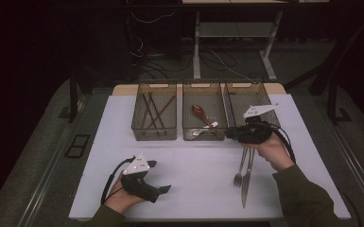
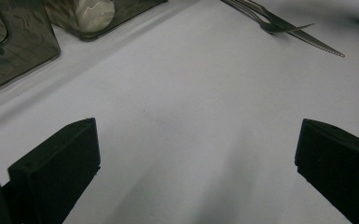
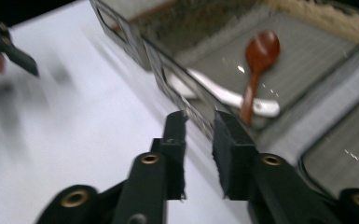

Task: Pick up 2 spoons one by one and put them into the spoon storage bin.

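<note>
— Dark room all round you, cables on the floor beyond; what's on the white bench (image 1: 189, 189)?

— Three wire baskets in a row at the far side. Your left basket (image 1: 154, 111) holds brown chopsticks (image 1: 152, 109). The middle basket (image 1: 203, 111) holds a red-brown spoon (image 1: 199, 111) lying across a white spoon (image 1: 204, 129).

— And the right basket (image 1: 252, 101)?

— Your right hand and its tool cover most of it (I can't tell what is inside).

— Where's the cutlery?

— A fork (image 1: 239, 166) and a knife (image 1: 247, 177) lie side by side on the bench, in front of the right basket, just below your right hand, touching or nearly so. In the left gripper view they sit far off at the upper right, the fork (image 2: 265, 18) over the knife (image 2: 307, 39).

— My right gripper (image 1: 230, 133)?

— It points left, at the front wall of the middle basket. Its fingers (image 3: 175, 154) stand close together with a narrow gap, nothing between them; the basket's edge is just past the tips. That picture is blurred.

— And the left gripper (image 1: 160, 176)?

— It rests low near the front left of the bench, well apart from the fork and knife. Its fingers (image 2: 56, 170) are released, spread wide over bare bench, grasping nothing.
</note>
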A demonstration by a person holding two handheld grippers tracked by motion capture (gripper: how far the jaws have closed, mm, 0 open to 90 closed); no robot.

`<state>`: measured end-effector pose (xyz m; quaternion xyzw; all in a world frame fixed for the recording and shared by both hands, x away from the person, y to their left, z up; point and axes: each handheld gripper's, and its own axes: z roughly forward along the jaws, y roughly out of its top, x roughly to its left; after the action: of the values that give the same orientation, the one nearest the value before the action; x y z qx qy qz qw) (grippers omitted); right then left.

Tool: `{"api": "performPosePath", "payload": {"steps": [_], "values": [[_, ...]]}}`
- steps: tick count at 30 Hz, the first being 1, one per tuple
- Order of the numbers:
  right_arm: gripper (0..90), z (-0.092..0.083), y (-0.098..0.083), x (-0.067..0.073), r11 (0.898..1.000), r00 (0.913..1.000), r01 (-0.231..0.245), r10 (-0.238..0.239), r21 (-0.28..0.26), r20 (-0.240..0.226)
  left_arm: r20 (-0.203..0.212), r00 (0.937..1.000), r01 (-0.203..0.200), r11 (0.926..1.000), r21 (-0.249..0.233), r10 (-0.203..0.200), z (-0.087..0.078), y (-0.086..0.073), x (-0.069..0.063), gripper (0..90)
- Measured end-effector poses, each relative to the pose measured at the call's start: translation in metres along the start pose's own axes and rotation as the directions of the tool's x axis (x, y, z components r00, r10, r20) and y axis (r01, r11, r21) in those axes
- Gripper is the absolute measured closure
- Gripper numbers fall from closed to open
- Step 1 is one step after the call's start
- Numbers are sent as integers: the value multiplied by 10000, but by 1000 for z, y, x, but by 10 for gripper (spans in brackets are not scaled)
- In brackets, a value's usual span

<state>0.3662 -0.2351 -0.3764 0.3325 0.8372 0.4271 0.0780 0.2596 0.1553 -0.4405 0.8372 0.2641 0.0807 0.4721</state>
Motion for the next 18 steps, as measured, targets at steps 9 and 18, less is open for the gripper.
{"api": "performPosePath", "payload": {"steps": [9, 18], "values": [[891, -9, -28, -8, 9983, 9997, -155, 146, 553, 178, 5, 10000, -32, 10000, -32, 32, -1, 0, 0, 0], [891, -17, -53, 0, 9939, 9999, -80, 72, 1099, 82, -5, 10000, -91, 10000, -20, 91, -1, 1, -1, 0]]}}
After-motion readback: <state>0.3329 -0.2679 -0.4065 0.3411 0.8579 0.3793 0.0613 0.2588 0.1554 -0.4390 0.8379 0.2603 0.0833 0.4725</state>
